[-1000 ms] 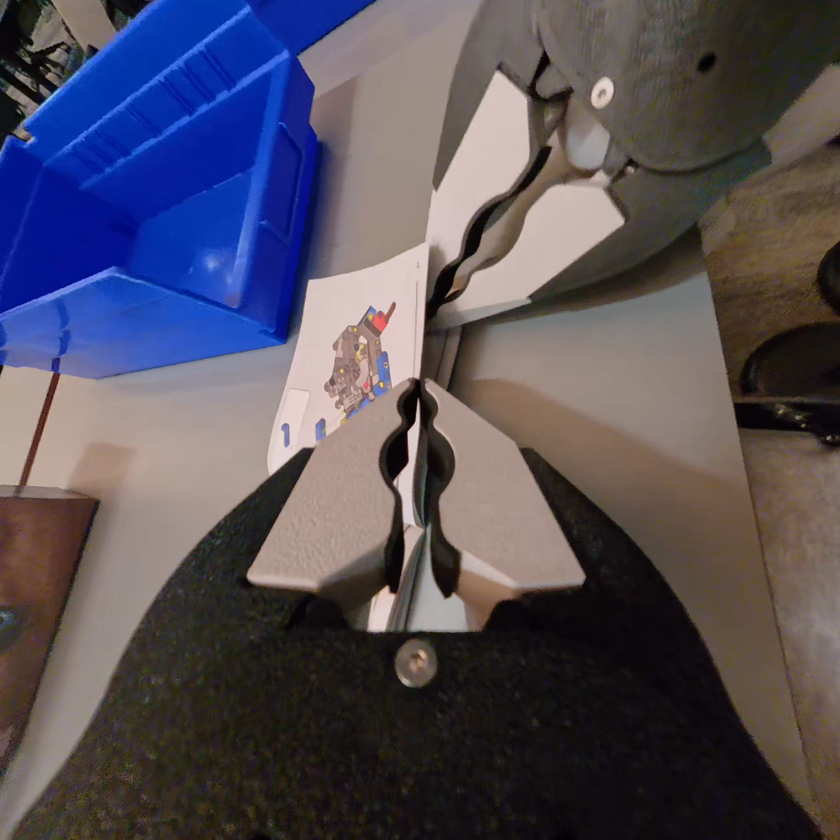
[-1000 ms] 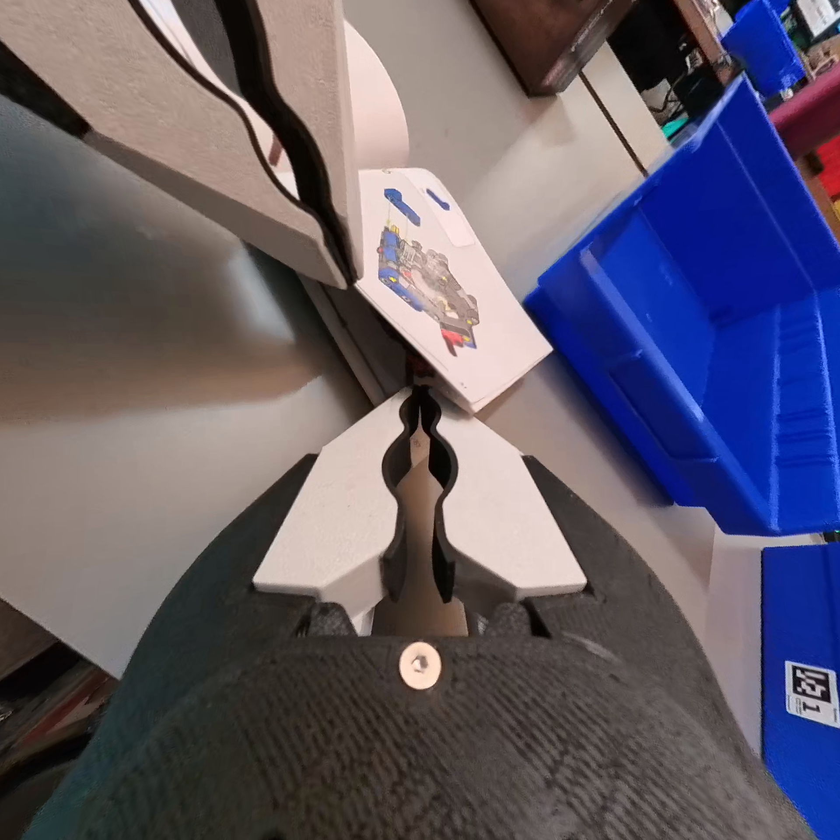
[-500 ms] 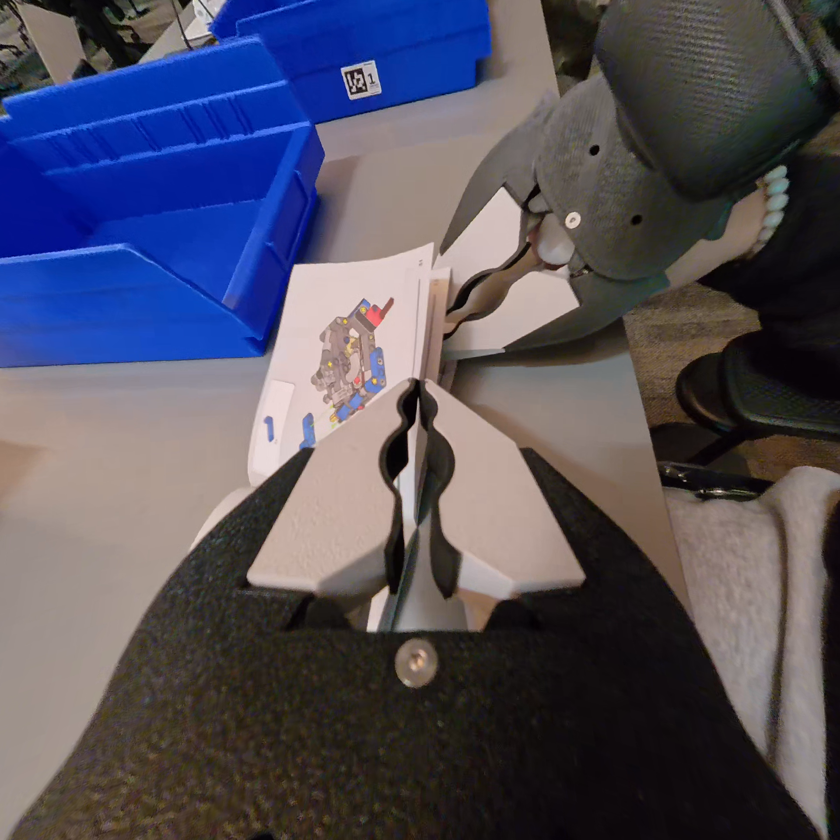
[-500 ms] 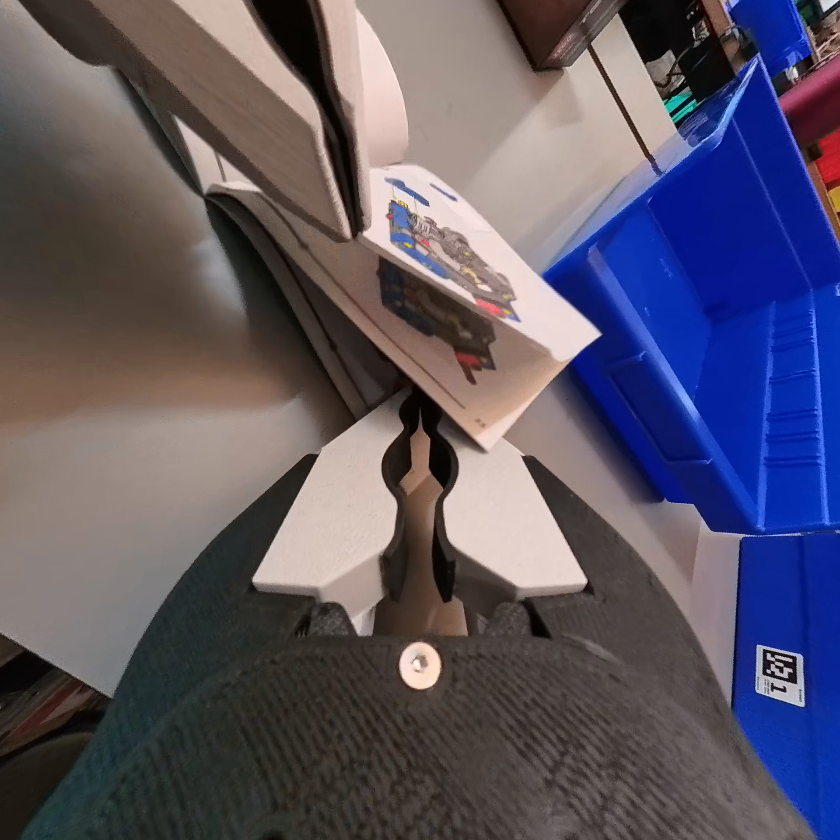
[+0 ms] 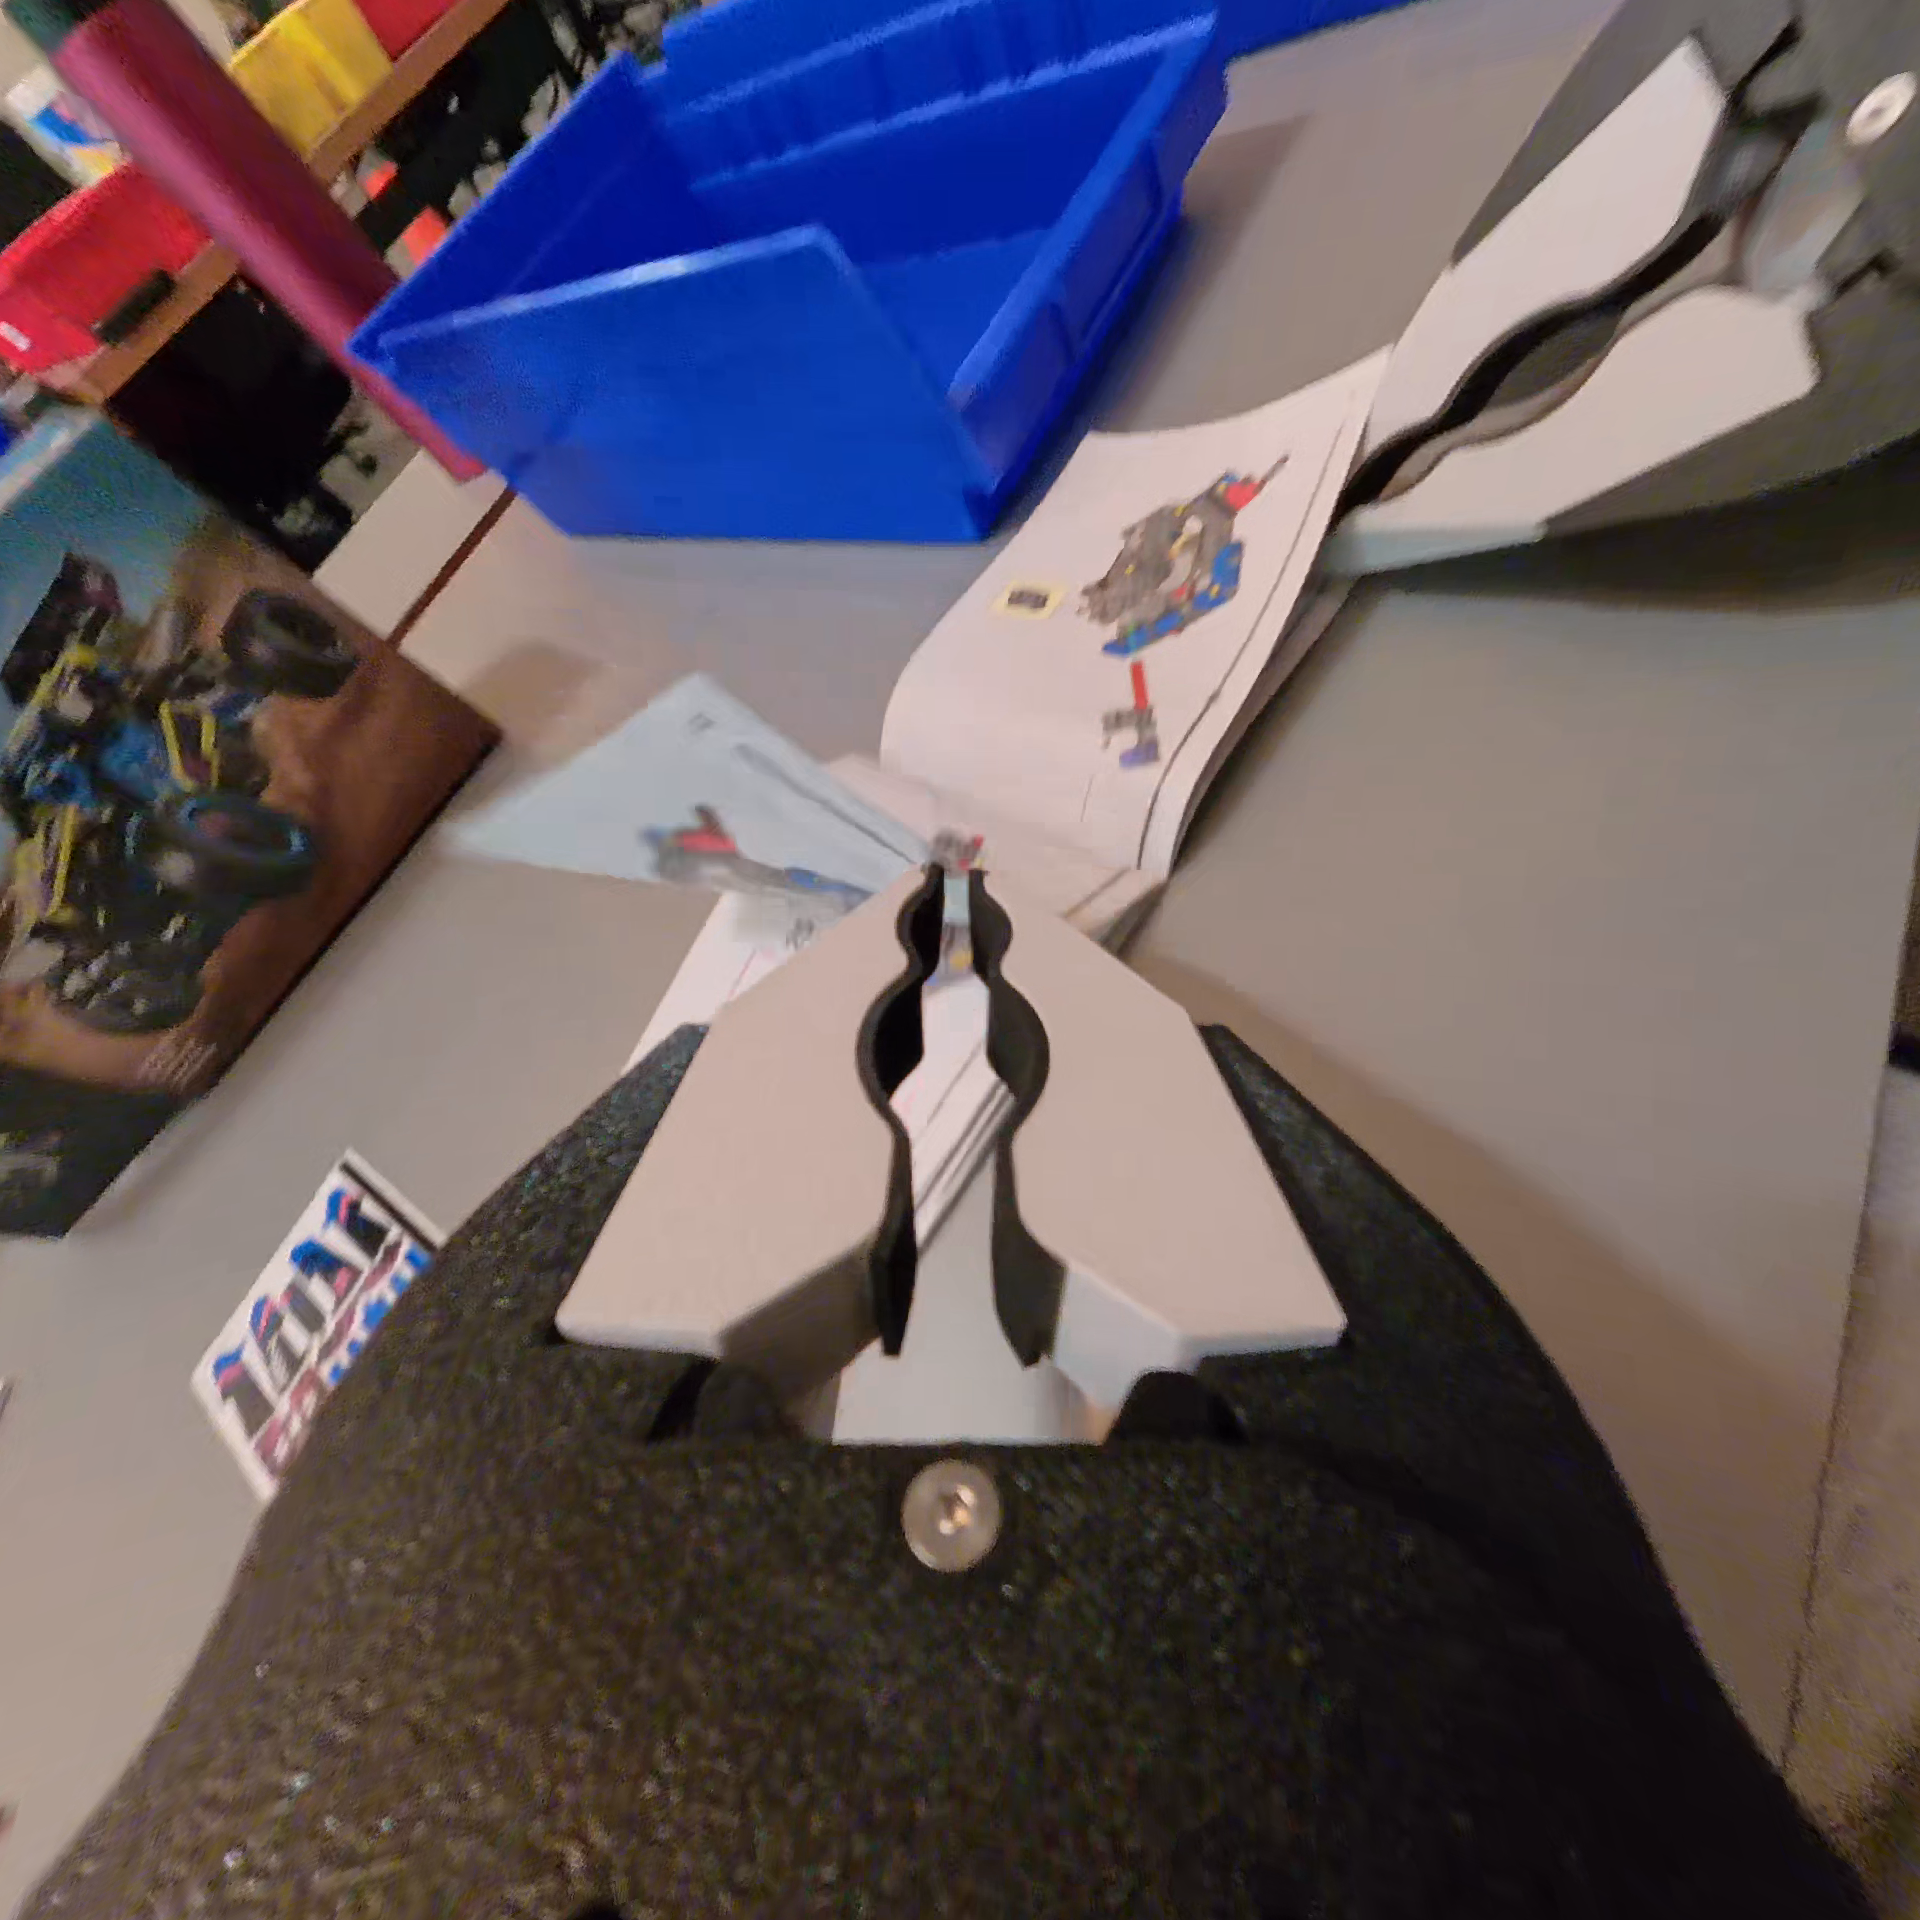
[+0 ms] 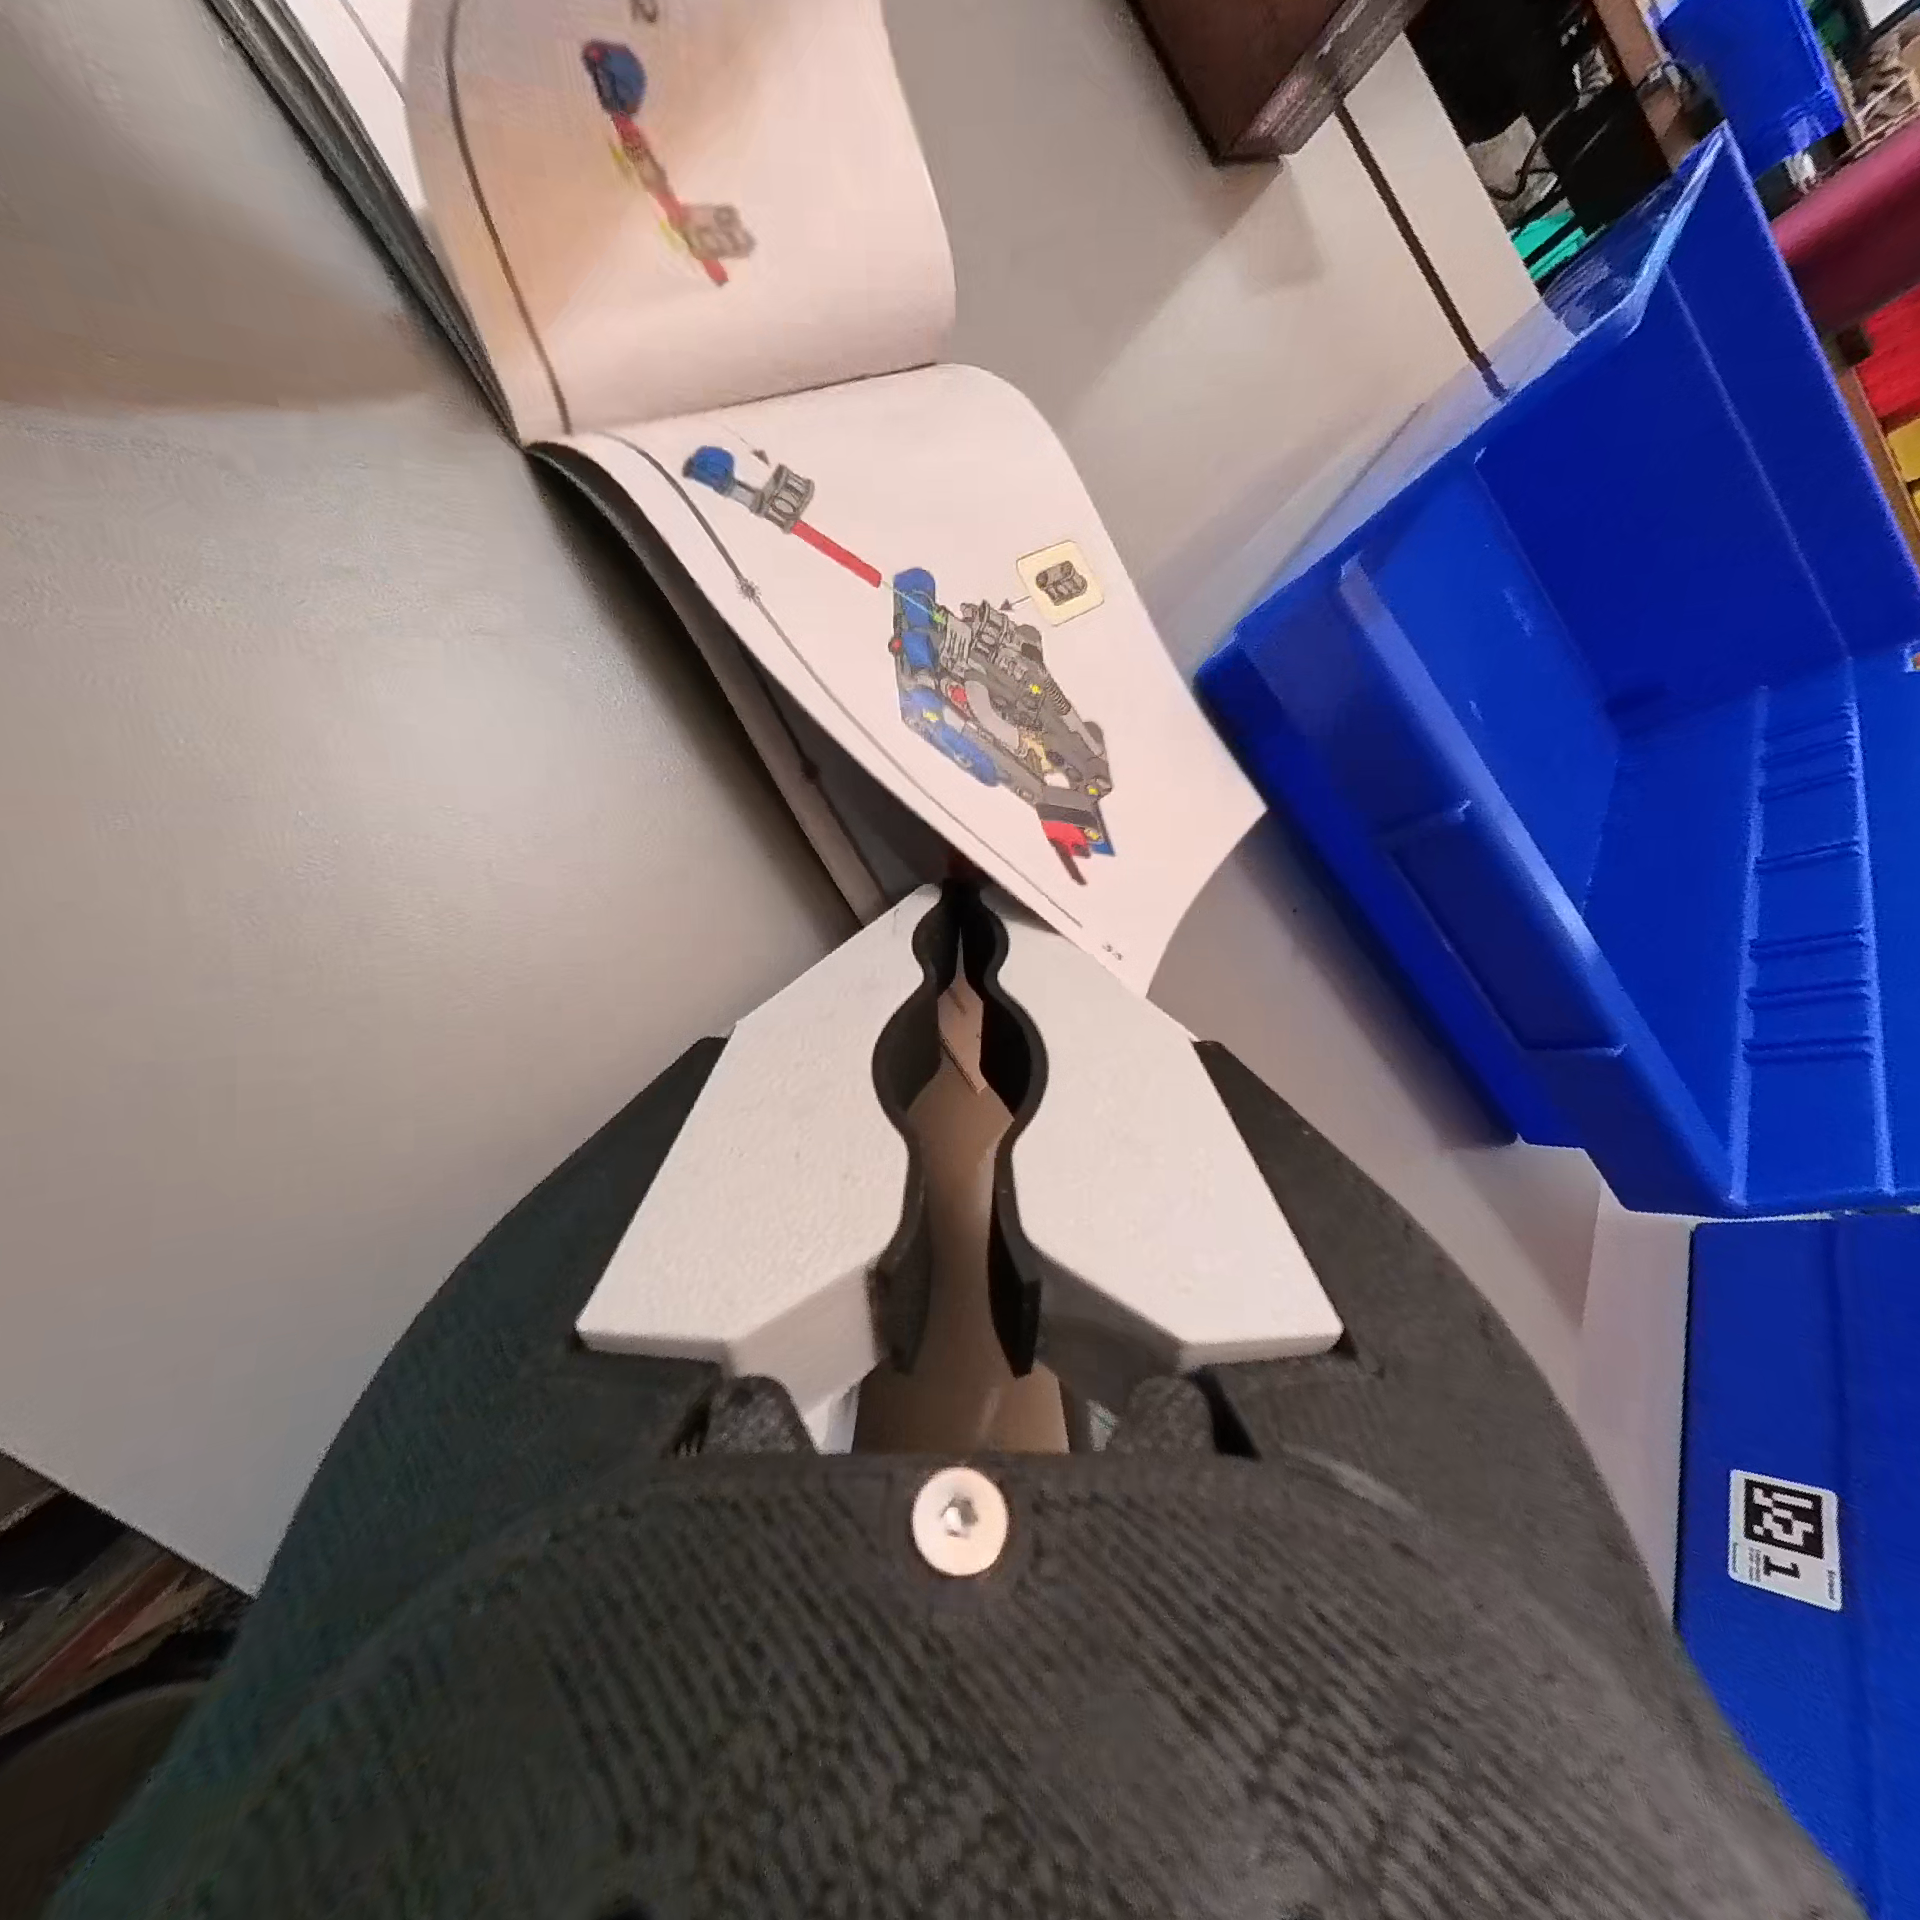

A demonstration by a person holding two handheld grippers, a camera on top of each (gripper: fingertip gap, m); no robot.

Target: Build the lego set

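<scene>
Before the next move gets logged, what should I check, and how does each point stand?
1. Right gripper shut on the booklet edge: ok; the tips meet there and the page lifts toward them.
2. Left gripper gripping a page: cannot tell; its jaws stand slightly apart and the page there is blurred.
3. Booklet open at a build step: ok.
4. Lego parts at hand: not ok; none in view, and the bin shows none.
5. Box and sticker sheet apart from the booklet: ok.
</scene>
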